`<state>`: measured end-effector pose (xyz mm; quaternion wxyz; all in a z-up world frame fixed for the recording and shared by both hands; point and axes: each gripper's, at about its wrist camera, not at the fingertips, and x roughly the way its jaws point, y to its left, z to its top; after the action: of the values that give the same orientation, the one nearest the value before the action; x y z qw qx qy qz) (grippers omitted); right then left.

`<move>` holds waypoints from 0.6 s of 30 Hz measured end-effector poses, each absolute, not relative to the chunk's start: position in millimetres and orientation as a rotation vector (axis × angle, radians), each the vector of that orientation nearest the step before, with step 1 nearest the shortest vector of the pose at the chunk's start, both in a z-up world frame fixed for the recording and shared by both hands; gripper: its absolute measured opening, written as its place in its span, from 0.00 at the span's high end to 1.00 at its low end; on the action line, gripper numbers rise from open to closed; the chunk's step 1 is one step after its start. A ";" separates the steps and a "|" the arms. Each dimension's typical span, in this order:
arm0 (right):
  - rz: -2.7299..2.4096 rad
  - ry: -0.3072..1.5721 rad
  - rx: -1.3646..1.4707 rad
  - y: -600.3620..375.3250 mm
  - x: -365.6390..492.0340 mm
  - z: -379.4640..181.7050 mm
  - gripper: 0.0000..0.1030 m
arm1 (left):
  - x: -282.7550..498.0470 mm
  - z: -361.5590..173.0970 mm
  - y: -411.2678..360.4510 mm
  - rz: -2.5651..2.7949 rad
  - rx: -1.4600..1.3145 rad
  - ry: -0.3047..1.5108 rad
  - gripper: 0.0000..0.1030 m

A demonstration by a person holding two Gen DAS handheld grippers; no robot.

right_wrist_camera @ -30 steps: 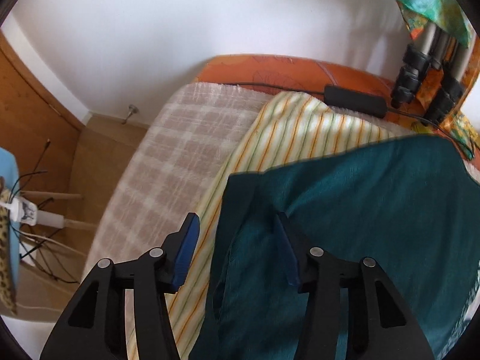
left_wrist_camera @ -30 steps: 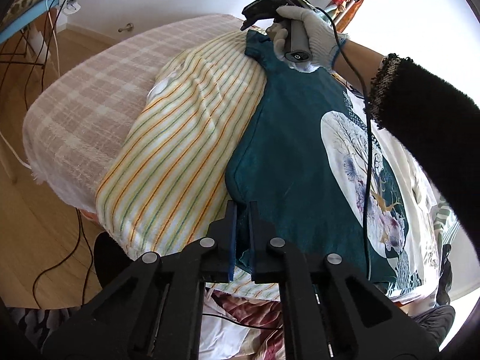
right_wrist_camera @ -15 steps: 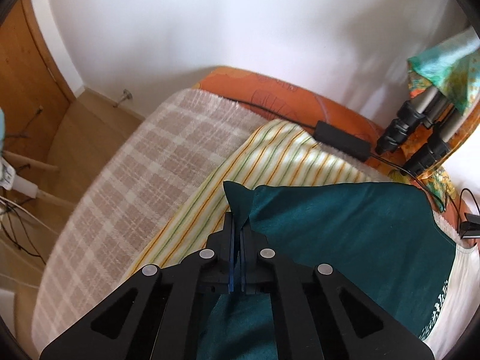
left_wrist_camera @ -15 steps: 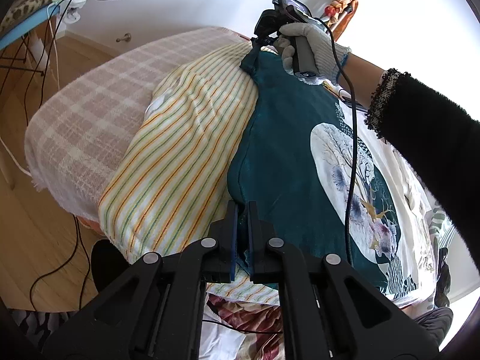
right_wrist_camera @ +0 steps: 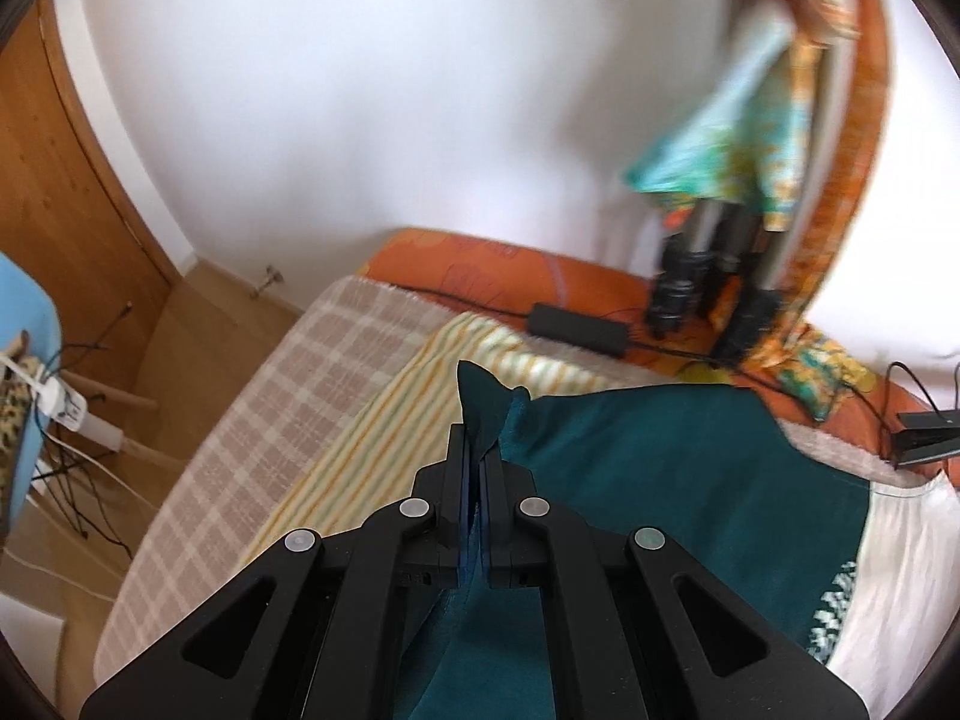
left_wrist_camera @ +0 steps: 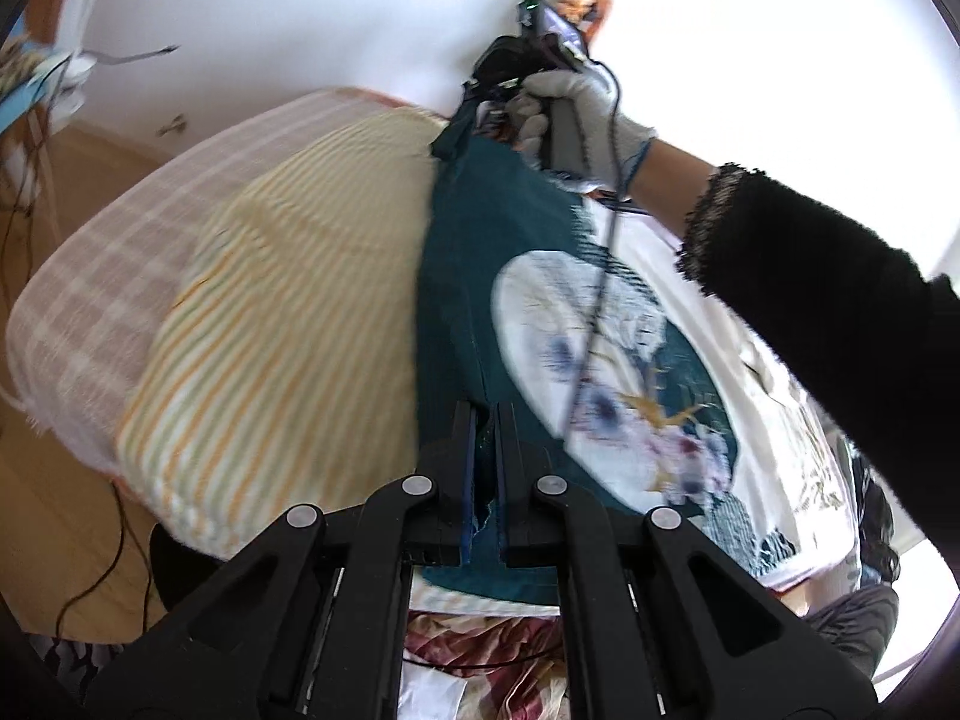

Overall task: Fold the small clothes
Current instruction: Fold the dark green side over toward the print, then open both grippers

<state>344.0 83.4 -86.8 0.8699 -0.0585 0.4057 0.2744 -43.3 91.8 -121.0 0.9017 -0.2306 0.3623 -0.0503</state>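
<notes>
A teal garment [left_wrist_camera: 480,276] with a round white floral print [left_wrist_camera: 606,372] lies on the bed, and its far edge shows in the right wrist view [right_wrist_camera: 672,480]. My left gripper [left_wrist_camera: 485,420] is shut on its near left edge. My right gripper [right_wrist_camera: 477,450] is shut on its far corner, which sticks up between the jaws. In the left wrist view the right gripper [left_wrist_camera: 480,102], held by a gloved hand [left_wrist_camera: 576,114], lifts that corner above the bed.
A yellow striped cloth [left_wrist_camera: 288,324] and a pink checked blanket [left_wrist_camera: 90,276] cover the bed left of the garment. A white cloth [left_wrist_camera: 774,396] lies under its right side. A power brick [right_wrist_camera: 576,327], cables and tripod legs [right_wrist_camera: 708,276] sit by the wall.
My right gripper closed on the garment's far corner and has lifted it. Both grippers have risen, pulling the left edge up. The left gripper stays shut.
</notes>
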 end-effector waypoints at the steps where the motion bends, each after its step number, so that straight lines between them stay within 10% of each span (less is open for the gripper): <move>1: 0.570 0.841 -0.117 73.6 343.9 -83.9 0.99 | -41.7 -118.4 85.1 -0.119 -0.464 0.747 0.97; 18: 0.404 0.872 -0.014 -81.8 377.5 -106.0 0.99 | -7.0 -119.7 -13.0 -0.307 -0.303 0.853 0.97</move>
<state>377.5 -81.8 -106.0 0.8869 -0.0068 0.4192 0.1941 -7.0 -13.0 -119.7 0.8880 -0.1460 0.4102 -0.1476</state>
